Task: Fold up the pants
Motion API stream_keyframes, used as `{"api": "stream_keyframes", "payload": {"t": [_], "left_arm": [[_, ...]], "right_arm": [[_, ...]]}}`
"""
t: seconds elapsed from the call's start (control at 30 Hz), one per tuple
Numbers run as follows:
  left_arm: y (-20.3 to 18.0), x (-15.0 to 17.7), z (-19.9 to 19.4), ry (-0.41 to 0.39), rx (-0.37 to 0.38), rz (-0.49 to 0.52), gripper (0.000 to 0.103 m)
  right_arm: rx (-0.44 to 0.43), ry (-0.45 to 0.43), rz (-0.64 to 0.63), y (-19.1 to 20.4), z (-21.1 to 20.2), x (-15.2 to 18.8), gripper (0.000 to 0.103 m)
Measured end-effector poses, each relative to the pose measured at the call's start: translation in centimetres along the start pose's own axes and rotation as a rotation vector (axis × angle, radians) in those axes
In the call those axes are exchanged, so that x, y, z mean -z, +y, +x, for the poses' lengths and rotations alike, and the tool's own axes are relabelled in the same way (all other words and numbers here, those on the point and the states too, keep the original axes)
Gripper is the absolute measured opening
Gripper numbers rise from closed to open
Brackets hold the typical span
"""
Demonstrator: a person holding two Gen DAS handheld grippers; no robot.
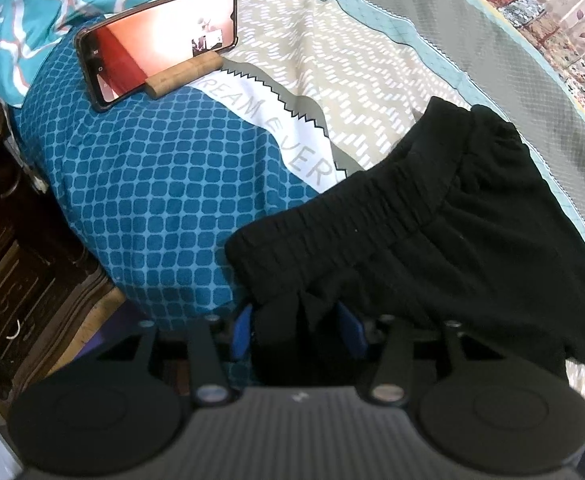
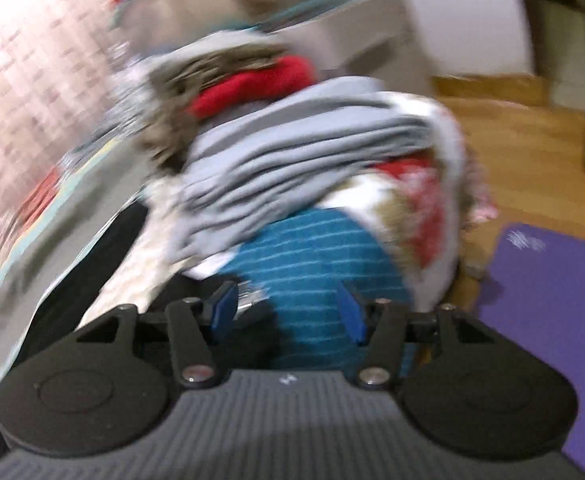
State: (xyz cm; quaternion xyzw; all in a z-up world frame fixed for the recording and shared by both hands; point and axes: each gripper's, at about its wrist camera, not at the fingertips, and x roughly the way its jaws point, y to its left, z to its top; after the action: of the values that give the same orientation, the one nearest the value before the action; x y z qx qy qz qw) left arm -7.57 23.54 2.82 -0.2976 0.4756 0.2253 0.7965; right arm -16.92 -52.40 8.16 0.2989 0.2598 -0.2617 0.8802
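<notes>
Black pants (image 1: 444,216) lie on the bed with the elastic waistband running up to the right. In the left wrist view my left gripper (image 1: 296,330) is shut on a bunched fold at the near edge of the pants; black cloth fills the gap between its blue pads (image 1: 239,332). The right wrist view is blurred. There my right gripper (image 2: 288,314) stands open with nothing between its blue pads (image 2: 350,316); teal striped bedding (image 2: 308,264) lies beyond it. A dark strip of the pants (image 2: 104,248) shows at the left of that view.
A phone (image 1: 156,40) leans on a wooden stand (image 1: 184,76) on the blue patterned bed cover (image 1: 152,200). Dark wooden furniture (image 1: 8,248) stands left of the bed. A heap of folded clothes (image 2: 292,152) rises ahead of the right gripper, with a purple mat (image 2: 552,320) on the wooden floor.
</notes>
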Motion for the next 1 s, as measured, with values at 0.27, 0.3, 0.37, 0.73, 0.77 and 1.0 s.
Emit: {"api": "stream_keyframes", "payload": {"t": [0.27, 0.3, 0.37, 0.73, 0.77, 1.0], "left_arm": [[-0.5, -0.1, -0.2, 0.004, -0.016, 0.003, 0.043], [-0.6, -0.1, -0.3, 0.001, -0.018, 0.004, 0.042], [-0.7, -0.1, -0.6, -0.008, -0.018, 0.013, 0.040], [-1.5, 0.2, 0.1, 0.011, -0.014, 0.056, 0.057], [-1.4, 0.2, 0.1, 0.016, -0.005, 0.057, 0.059], [-1.2, 0.1, 0.8, 0.025, 0.027, 0.055, 0.059]], "right_arm": [[-0.060, 0.147, -0.409, 7.1, 6.1, 0.2, 0.030], [-0.049, 0.189, -0.421, 7.1, 6.7, 0.1, 0.015], [-0.095, 0.157, -0.364, 6.1, 4.9, -1.2, 0.008], [0.058, 0.115, -0.014, -2.6, 3.0, -1.2, 0.023], [0.049, 0.092, 0.036, -3.2, 2.5, -0.9, 0.047], [-0.066, 0.075, 0.261, -6.5, -0.3, 2.1, 0.065]]}}
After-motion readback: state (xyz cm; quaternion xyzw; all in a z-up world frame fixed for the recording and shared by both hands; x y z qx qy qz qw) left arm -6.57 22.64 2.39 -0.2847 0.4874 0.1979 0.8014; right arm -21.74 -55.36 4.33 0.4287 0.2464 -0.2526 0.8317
